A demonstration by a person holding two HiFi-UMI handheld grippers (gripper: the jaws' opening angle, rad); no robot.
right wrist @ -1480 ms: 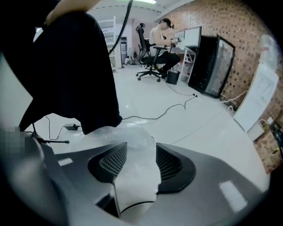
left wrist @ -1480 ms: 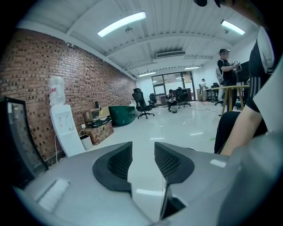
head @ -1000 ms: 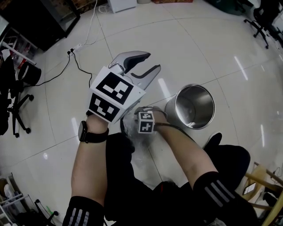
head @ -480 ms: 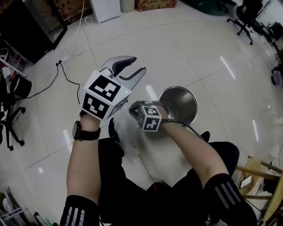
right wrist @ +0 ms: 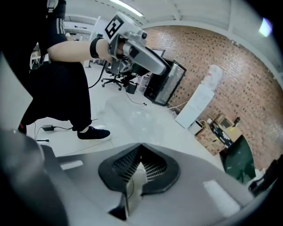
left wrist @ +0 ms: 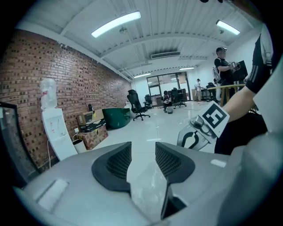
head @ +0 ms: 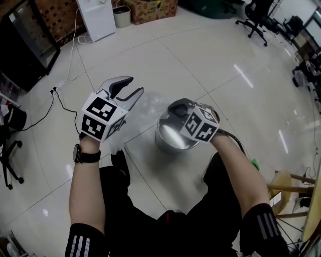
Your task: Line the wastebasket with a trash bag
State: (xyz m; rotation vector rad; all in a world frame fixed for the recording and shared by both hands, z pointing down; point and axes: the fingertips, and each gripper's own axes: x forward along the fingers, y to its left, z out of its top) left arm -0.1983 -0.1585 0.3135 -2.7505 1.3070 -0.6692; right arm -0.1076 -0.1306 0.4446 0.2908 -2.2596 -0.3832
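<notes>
A steel wastebasket [head: 168, 141] stands on the tiled floor just ahead of the person's legs, partly hidden by my right gripper [head: 173, 107]. That gripper hovers above the basket's rim, shut on a clear trash bag [head: 150, 104]; a pale strip of bag [right wrist: 136, 180] shows pinched between its closed jaws. The bag stretches left toward my left gripper [head: 136, 85], which is held up at about the same height. The left jaws are opening and stand apart, with clear bag film [left wrist: 148, 190] lying deep between them, pads not pressing it.
A white water dispenser [head: 95, 17] and a cardboard box [head: 148, 10] stand at the far wall. A black cable [head: 64, 98] runs across the floor on the left. Office chairs [head: 253, 17] are far right, a wooden stool [head: 290, 189] near right.
My right gripper closed low beside the basket, then rose above the rim, drawing the clear bag up with it. The left gripper drifted a little left, jaws still apart.
</notes>
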